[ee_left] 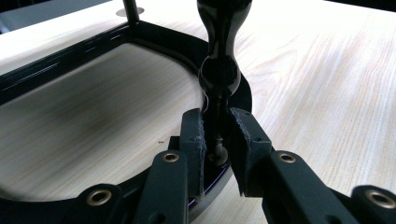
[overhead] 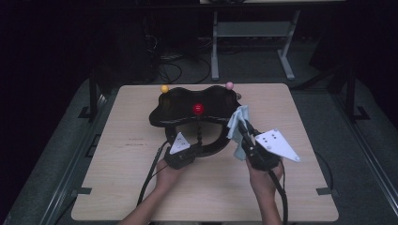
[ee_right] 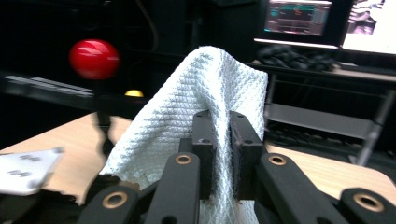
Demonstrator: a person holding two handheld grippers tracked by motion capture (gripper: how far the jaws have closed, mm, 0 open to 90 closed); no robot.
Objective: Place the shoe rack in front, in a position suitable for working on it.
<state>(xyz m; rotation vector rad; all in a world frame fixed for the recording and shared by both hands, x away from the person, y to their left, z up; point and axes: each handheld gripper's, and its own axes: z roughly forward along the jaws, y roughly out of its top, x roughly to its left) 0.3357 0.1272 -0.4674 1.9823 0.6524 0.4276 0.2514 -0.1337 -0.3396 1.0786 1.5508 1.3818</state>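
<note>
A glossy black stand (overhead: 187, 110) sits mid-table: a curved top shelf over a ring base (ee_left: 93, 51), with a turned black post (ee_left: 219, 70) capped by a red ball (overhead: 198, 108). A yellow ball (overhead: 164, 88) and a pink ball (overhead: 229, 86) top the posts at the back. My left gripper (overhead: 187, 151) is shut on the foot of the post (ee_left: 217, 140). My right gripper (overhead: 241, 125) is shut on a white waffle-weave cloth (ee_right: 187, 116), held up by the shelf's right end (overhead: 234, 105). In the right gripper view the red ball (ee_right: 93, 58) is at upper left.
The light wooden table (overhead: 141, 187) has bare surface on all sides of the stand. A grey desk frame (overhead: 253, 33) and cables stand on the dark floor behind. Monitors (ee_right: 299, 18) glow in the distance in the right gripper view.
</note>
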